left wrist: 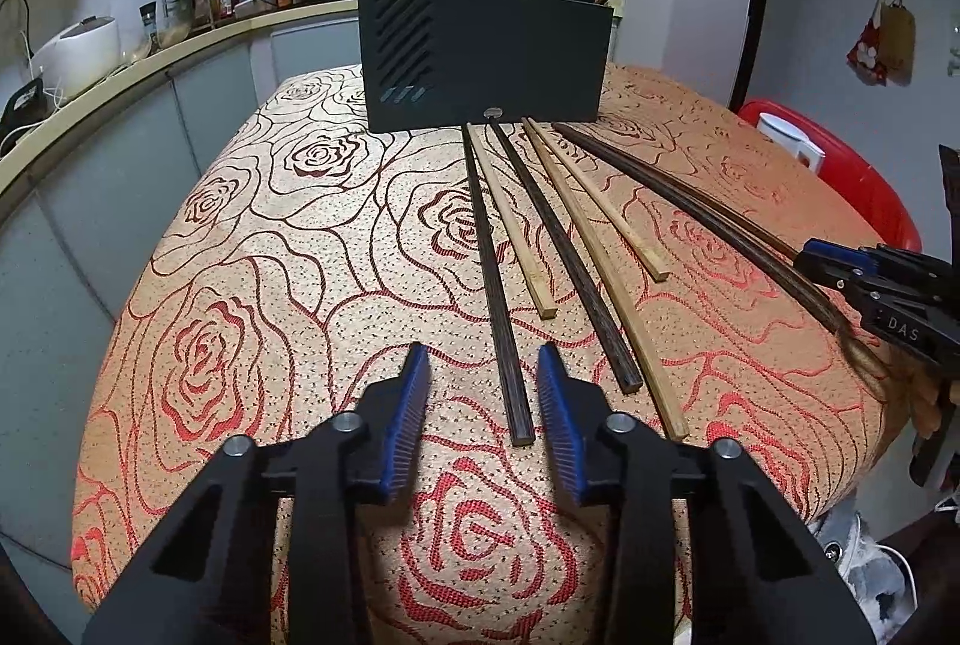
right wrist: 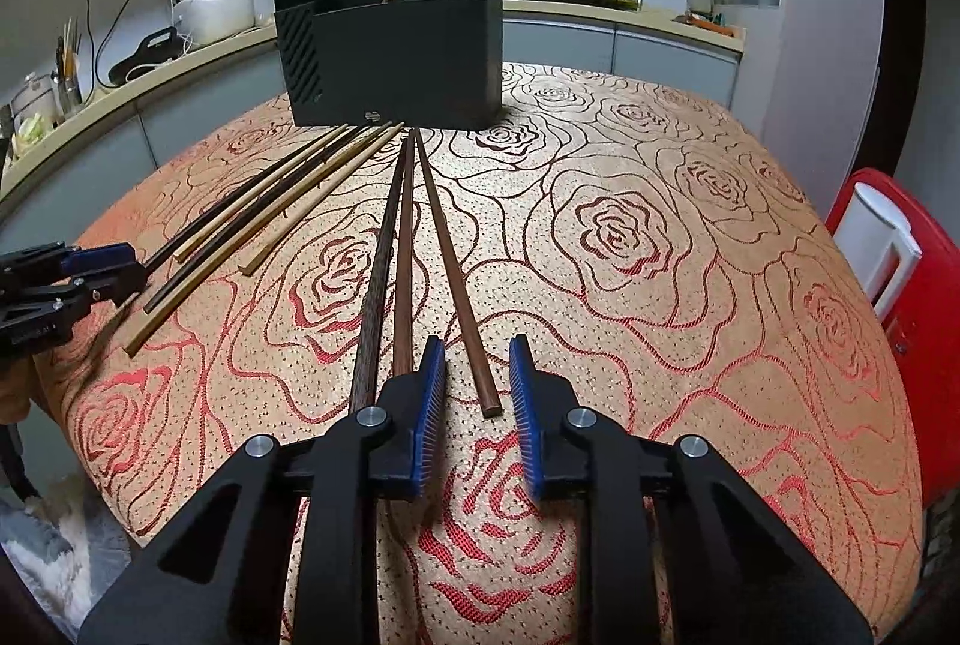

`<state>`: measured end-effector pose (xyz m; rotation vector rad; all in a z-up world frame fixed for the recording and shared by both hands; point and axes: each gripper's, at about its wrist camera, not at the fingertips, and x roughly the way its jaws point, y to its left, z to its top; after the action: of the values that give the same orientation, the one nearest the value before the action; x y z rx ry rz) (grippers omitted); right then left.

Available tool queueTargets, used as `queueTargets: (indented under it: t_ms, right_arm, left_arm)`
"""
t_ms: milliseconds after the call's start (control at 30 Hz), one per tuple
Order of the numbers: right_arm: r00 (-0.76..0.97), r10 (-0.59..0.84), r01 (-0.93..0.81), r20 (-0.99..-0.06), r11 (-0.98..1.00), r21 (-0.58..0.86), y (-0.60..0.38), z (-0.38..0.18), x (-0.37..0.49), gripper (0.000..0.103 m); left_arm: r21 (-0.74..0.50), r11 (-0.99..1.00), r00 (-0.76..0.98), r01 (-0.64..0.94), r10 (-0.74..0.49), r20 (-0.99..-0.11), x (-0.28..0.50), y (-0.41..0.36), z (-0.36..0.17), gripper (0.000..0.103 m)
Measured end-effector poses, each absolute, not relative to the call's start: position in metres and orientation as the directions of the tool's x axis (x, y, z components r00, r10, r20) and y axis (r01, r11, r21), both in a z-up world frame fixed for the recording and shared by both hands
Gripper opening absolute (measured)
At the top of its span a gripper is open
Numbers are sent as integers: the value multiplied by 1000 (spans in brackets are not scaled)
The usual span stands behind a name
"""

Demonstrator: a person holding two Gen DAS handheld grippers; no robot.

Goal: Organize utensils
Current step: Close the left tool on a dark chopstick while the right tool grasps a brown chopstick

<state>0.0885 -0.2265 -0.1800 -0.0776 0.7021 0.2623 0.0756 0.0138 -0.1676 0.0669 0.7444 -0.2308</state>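
Observation:
A black utensil holder [left wrist: 498, 57] [right wrist: 408, 57] stands at the far side of the rose-patterned table, with a light chopstick and a dark one upright in it. Several chopsticks lie fanned out in front of it. My left gripper [left wrist: 483, 354] is open low over the cloth, and the near end of a dark chopstick [left wrist: 501, 321] lies between its blue pads, untouched. My right gripper [right wrist: 477, 345] is open too, narrower, around the end of a brown chopstick [right wrist: 462, 309]. Two more dark chopsticks [right wrist: 375, 297] lie just left of it. Each gripper shows at the edge of the other's view.
A red chair [right wrist: 918, 285] with a white container [right wrist: 876, 237] stands right of the table. A kitchen counter [left wrist: 120, 75] with a rice cooker [left wrist: 78, 51] curves along the left and back. The table edge drops away close below both grippers.

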Motion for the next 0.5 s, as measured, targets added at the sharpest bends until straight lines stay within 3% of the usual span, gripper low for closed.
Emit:
queueTargets:
  t_ms: [200, 500]
  right_arm:
    - [728, 215, -267, -651, 963, 20, -228, -179, 89, 10]
    - [726, 216, -260, -653, 965, 30, -231, -173, 86, 8]
  left_arm:
    - [-32, 971, 705, 238, -196, -682, 77, 15, -168, 8]
    - [-15, 969, 710, 247, -192, -678, 75, 19, -153, 7]
